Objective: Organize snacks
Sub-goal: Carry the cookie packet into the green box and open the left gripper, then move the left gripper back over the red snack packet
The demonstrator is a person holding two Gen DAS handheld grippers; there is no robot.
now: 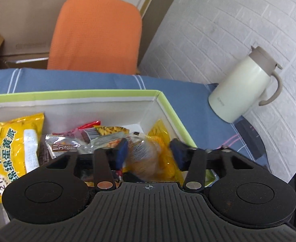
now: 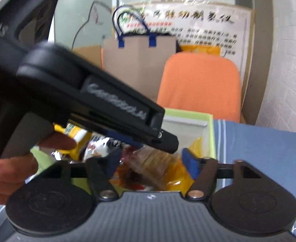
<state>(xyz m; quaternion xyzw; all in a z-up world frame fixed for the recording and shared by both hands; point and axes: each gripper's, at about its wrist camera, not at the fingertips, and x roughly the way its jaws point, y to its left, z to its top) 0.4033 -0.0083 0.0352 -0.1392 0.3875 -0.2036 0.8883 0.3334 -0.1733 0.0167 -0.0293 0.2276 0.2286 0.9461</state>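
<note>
- On the bench [image 1: 91, 80], under a blue cloth with thin white stripes, sits a green-rimmed box [image 1: 169, 109], white inside, holding the snacks.
- Yellow egg-pie bag [image 1: 8, 151] lies against the box's left side in the left wrist view, its long axis running from the near edge toward the far wall, printed characters reading along that length.
- Clear-wrapped bread pack [image 1: 145, 159] lies in the box's right part on yellow wrapping, directly below the left gripper [image 1: 149, 155]; which way its long axis runs I cannot tell, the fingers hide its ends.
- Small packets [image 1: 99, 135], red, silver and orange, are heaped mid-box between bag and bread pack.
- Left gripper: jaws part-open, blue pads clear of the bread pack, nothing held.
- Right gripper [image 2: 152, 161]: jaws apart to a middling width over the same heap, pads pressing on nothing.
- A hand [image 2: 16, 167] holds the left gripper's handle, seen at the left of the right wrist view.
- Cream jug [image 1: 246, 86] with a grey lid stands upright at the bench's far right corner, handle toward the wall.
- Orange chair back [image 1: 95, 34] stands behind the bench.
</note>
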